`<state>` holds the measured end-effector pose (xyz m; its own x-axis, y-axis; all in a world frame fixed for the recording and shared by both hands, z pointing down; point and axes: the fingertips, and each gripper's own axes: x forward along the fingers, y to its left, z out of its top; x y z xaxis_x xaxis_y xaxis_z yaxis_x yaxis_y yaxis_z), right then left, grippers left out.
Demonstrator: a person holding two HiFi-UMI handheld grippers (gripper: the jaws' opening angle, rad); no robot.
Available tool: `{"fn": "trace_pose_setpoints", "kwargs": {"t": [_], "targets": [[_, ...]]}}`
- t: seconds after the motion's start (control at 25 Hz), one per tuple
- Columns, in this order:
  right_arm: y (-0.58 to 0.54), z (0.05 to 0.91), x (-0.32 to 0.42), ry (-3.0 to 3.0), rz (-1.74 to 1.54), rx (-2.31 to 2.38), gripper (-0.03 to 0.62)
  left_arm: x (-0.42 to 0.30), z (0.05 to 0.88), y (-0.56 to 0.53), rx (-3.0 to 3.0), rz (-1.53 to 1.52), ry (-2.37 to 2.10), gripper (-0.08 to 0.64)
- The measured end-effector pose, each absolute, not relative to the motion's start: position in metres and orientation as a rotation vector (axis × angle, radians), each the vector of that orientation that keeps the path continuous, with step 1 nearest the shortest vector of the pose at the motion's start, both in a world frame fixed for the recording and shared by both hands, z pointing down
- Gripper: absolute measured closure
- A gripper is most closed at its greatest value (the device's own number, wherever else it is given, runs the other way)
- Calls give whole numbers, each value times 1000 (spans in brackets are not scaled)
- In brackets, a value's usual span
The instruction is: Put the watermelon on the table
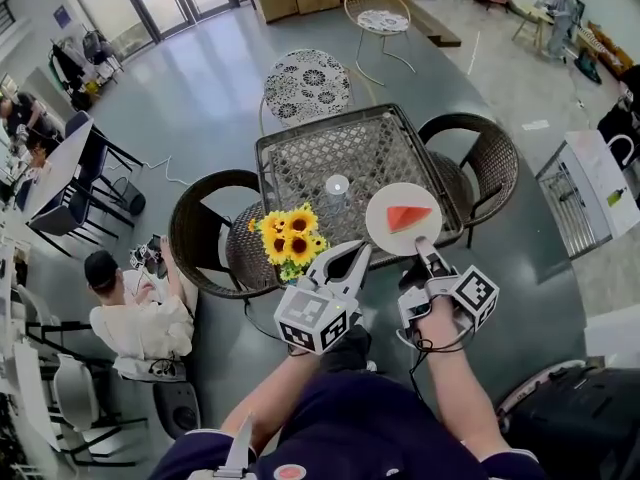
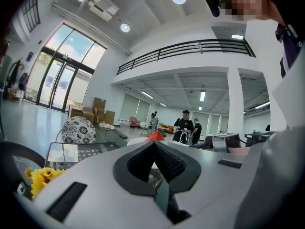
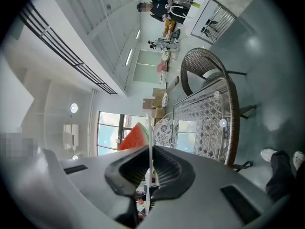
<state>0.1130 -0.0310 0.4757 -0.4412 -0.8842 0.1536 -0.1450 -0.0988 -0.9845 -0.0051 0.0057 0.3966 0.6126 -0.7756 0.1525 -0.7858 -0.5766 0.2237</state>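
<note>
A red watermelon slice [image 1: 407, 216] lies on a round white plate [image 1: 385, 230] over the near right corner of the lattice-top table [image 1: 340, 148]. My right gripper [image 1: 420, 243] is shut on the plate's near rim. In the right gripper view the plate [image 3: 150, 128] shows as a thin white edge between the jaws of that gripper [image 3: 150, 149], with the watermelon [image 3: 135, 136] on its left side. My left gripper [image 1: 364, 251] is shut and holds nothing, just left of the plate. In the left gripper view its jaws [image 2: 154, 143] meet, and the watermelon's tip [image 2: 155, 136] shows beyond them.
A bunch of sunflowers [image 1: 290, 233] stands at the table's near left edge, with a clear glass [image 1: 337, 190] mid-table. Wicker chairs [image 1: 200, 233] [image 1: 490, 153] flank the table and a patterned chair [image 1: 307, 83] stands behind it. A person [image 1: 130, 318] sits at the left.
</note>
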Motion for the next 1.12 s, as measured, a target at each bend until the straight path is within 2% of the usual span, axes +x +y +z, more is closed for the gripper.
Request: {"fn": "trace_pose_setpoints", "kwargs": {"t": [0.6, 1.12], "targets": [[-131, 504, 83, 1628, -1646, -1282, 578, -44, 427, -108, 2532, 25, -1237, 555], [-165, 558, 78, 1613, -1711, -1331, 578, -53, 449, -140, 2509, 40, -1232, 555]]}}
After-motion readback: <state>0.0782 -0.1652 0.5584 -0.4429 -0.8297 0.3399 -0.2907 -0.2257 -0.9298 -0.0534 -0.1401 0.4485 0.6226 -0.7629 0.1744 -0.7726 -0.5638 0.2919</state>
